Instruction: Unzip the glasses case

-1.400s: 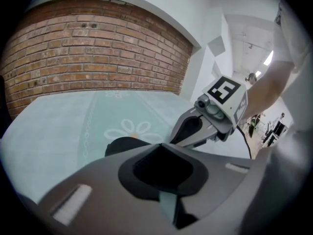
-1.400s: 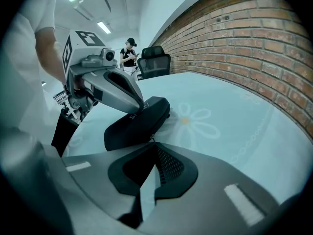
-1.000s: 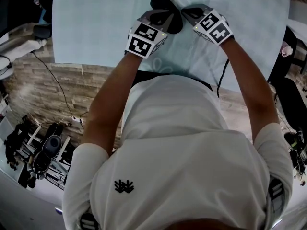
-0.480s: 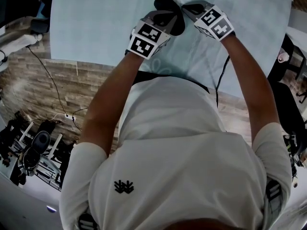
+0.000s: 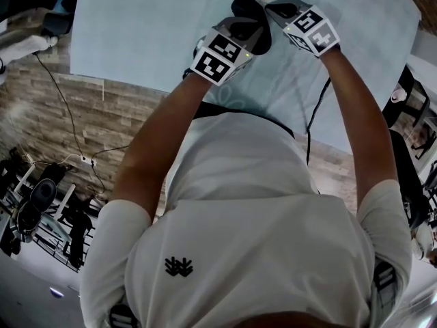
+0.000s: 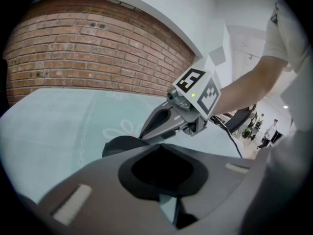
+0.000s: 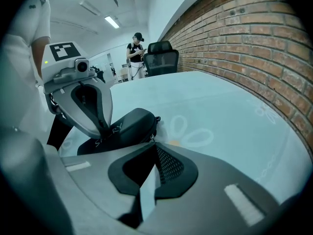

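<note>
Cool, even brightness from ceiling lights point(image 7: 113, 21), heavy fisheye warp (black-vignetted corners).

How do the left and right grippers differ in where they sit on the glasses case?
Left gripper sits on the case's top, mid-length; right gripper is at its end. The left cube is nearer the person than the right cube. Both have jaws together.
</note>
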Demonstrator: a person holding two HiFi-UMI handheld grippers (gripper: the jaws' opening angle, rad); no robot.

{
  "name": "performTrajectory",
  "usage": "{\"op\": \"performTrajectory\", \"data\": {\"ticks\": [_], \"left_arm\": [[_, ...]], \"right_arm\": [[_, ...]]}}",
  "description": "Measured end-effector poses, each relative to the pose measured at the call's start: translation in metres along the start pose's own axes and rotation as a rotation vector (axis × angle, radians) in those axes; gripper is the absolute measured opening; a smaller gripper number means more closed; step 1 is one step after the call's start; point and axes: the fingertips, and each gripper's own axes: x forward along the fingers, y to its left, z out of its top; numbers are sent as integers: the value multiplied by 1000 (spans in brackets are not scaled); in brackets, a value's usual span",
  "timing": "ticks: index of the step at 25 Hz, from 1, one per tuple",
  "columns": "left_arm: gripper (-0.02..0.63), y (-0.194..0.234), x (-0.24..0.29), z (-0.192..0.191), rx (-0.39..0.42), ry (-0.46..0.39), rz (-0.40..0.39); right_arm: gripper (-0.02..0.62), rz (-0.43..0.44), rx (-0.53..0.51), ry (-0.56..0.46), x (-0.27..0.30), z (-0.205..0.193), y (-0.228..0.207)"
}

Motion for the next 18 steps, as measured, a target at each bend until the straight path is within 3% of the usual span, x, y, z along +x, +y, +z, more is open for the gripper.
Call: {"op": "performTrajectory", "data": {"ticks": [18], "left_arm": [[55, -1, -1, 2, -15, -34, -35]], "right_arm": [[-2, 94, -132, 62, 20, 22, -12]]}}
